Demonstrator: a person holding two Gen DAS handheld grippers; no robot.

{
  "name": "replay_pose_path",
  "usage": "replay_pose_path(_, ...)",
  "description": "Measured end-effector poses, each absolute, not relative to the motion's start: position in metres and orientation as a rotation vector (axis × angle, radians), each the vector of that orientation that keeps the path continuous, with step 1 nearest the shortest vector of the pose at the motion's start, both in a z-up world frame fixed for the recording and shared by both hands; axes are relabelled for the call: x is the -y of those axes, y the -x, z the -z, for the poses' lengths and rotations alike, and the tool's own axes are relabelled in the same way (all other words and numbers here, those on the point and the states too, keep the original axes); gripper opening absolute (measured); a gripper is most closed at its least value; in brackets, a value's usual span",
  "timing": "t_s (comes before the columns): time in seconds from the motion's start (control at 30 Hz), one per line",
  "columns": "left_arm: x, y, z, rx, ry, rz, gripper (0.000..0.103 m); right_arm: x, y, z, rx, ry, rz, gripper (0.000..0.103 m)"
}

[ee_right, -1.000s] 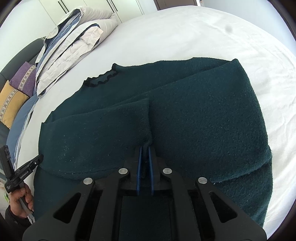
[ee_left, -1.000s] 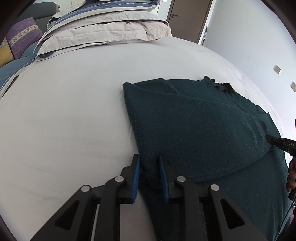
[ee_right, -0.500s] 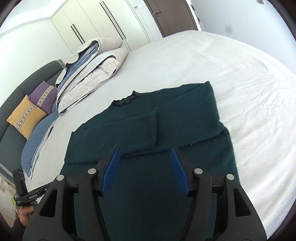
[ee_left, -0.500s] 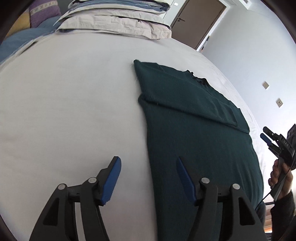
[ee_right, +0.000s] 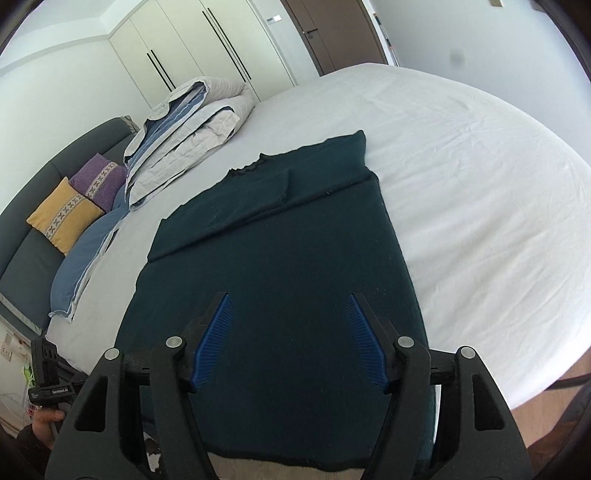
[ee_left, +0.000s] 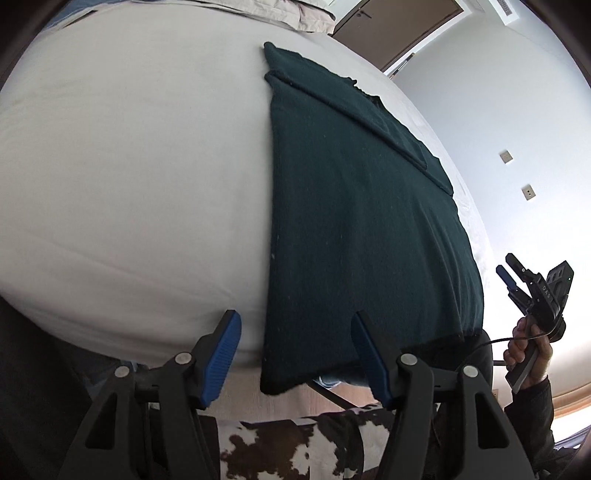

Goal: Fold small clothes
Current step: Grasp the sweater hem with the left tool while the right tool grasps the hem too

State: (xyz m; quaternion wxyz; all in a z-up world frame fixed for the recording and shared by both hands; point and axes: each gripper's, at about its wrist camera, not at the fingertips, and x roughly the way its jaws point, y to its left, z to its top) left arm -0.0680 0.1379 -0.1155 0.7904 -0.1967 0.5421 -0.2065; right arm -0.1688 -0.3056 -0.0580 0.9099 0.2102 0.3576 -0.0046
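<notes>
Dark green sweater (ee_right: 280, 280) lies flat on the white bed sheet (ee_right: 480, 177), collar end away from me, hem end hanging just over the near edge of the mattress. Both sleeves are folded in across the chest, forming a band across the upper part; the frilled neckline (ee_right: 248, 168) shows at the far end. In the left wrist view the sweater (ee_left: 362, 221) runs as a long panel from the far side down to my fingers, its bottom corner drooping past the mattress edge.

My left gripper (ee_left: 301, 363) is spread, blue pads wide apart. Its jaws have just been opening and now hold about the same width. The sweater's hem edge shows between the fingers in the view, but the pads press on nothing.

My right gripper (ee_right: 291, 341) is also spread, jaws just opened further, hovering above the lower body of the sweater with cloth showing between the pads, none of it pinched. From the left view I see my right gripper (ee_left: 511, 275) held up off to the side of the bed in my right hand (ee_left: 528, 350).

Beyond the garment: folded duvet (ee_right: 184, 136) near the head of the bed, yellow cushion (ee_right: 64, 218) and purple cushion (ee_right: 99, 181) against the grey headboard (ee_right: 22, 266), white wardrobe doors (ee_right: 192, 51), brown door (ee_right: 332, 29).
</notes>
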Motion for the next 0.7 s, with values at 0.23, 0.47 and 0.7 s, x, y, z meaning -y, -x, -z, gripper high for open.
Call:
replay_pose_path(0.23, -0.139, 0.073, 0.136, -1.222, 0.566, 0.488, 0.045, 0.317, 0.197, 0.064, -0.75, -0.492, -0.029, 0.063)
replay_pose_path(0.47, -0.152, 0.072, 0.138, -1.205, 0.661, 0.496, 0.044, 0.322, 0.203, 0.051, -0.759, -0.477, -0.062, 0.063)
replay_pose_path(0.7, -0.157, 0.08, 0.137, -1.197, 0.676, 0.523, 0.009, 0.35, 0.221, 0.061, -0.876, -0.51, -0.01, 0.063)
